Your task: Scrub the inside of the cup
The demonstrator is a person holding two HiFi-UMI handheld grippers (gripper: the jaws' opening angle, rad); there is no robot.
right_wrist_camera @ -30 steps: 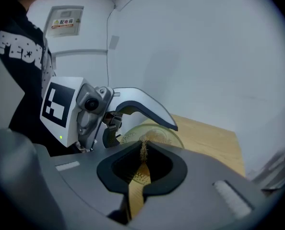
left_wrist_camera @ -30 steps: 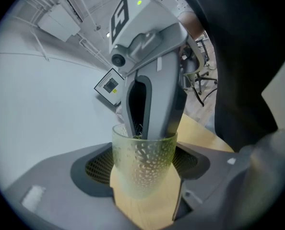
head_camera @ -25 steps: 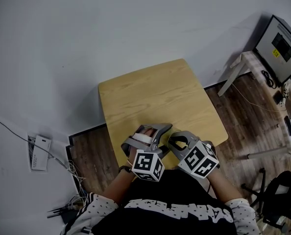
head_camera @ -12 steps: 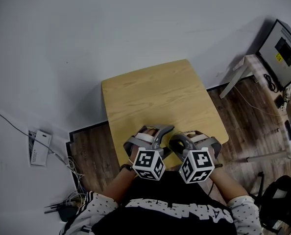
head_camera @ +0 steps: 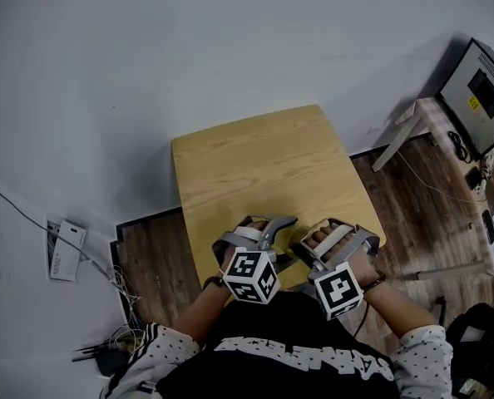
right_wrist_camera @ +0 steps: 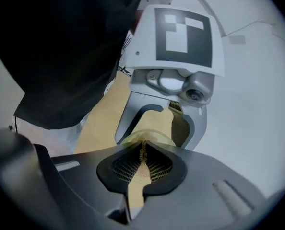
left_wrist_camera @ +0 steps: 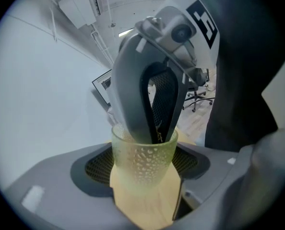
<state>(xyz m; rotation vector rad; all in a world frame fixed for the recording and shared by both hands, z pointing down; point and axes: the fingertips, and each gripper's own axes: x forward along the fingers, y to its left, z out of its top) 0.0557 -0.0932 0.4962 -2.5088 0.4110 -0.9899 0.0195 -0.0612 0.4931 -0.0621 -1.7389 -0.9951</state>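
A yellow-green, dimpled, see-through cup [left_wrist_camera: 143,161] stands upright between the jaws of my left gripper [left_wrist_camera: 142,166], which is shut on it. My right gripper [right_wrist_camera: 143,153] comes down from above with its closed tips inside the cup's mouth [right_wrist_camera: 147,137]. It is shut on a small tuft of brownish scrubber fibres [right_wrist_camera: 143,150], also visible low in the cup [left_wrist_camera: 158,136]. In the head view both grippers, left [head_camera: 274,225] and right [head_camera: 303,245], meet over the near edge of the wooden table [head_camera: 255,165]. The cup is hidden there.
The person's dark torso is close behind the grippers. A white box with cables [head_camera: 66,252] lies on the floor at left. A screened device [head_camera: 484,86] sits on a white stand at right. An office chair [left_wrist_camera: 200,97] is in the background.
My right gripper has turned and its marker cube has swung toward the near right, with the hand's fingers now showing on top. The left gripper has hardly moved.
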